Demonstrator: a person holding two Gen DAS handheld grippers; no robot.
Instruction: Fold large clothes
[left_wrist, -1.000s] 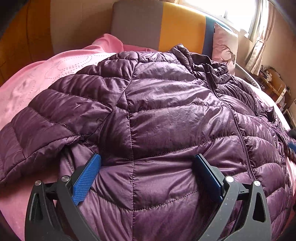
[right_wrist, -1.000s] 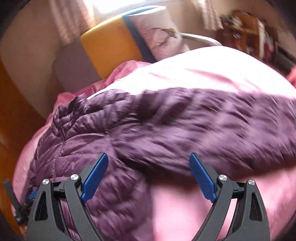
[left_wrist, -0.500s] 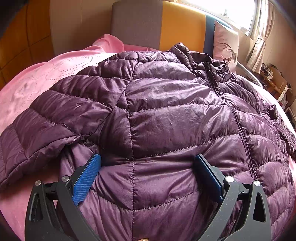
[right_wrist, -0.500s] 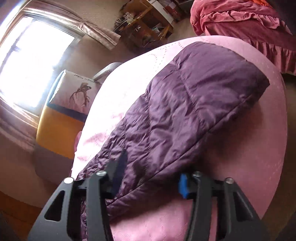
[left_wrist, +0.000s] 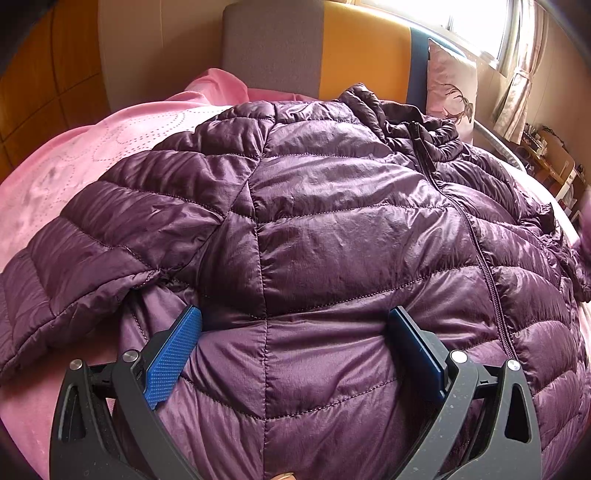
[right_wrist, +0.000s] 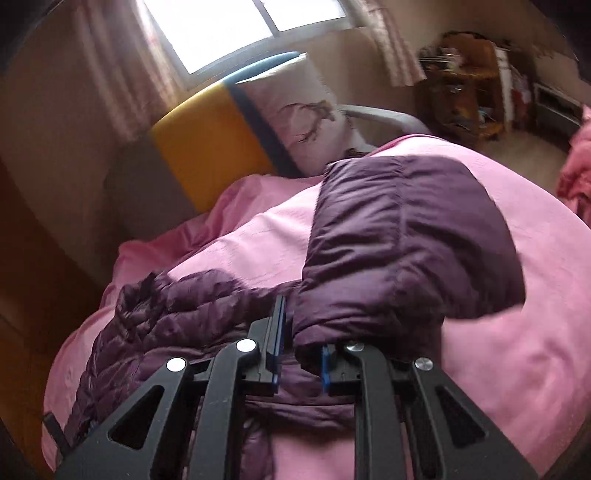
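Observation:
A purple quilted down jacket (left_wrist: 332, 229) lies zipped, front up, on a pink bedspread (left_wrist: 92, 155). My left gripper (left_wrist: 295, 332) is open, its blue pads pressed down on the jacket's lower body beside the left sleeve (left_wrist: 74, 266). In the right wrist view my right gripper (right_wrist: 299, 347) is shut on the jacket's right sleeve (right_wrist: 406, 236) and holds it lifted above the bed. The jacket's body (right_wrist: 166, 314) lies to the lower left there.
A grey, yellow and blue headboard (left_wrist: 332, 55) and a pale pillow with a deer print (left_wrist: 450, 85) stand at the far end. A cluttered wooden shelf (right_wrist: 469, 85) stands by the window. Pink bedspread (right_wrist: 535, 295) spreads to the right.
My right gripper has closed on the right sleeve and lifted it, swinging the view round. My left gripper has stayed open on the jacket's body.

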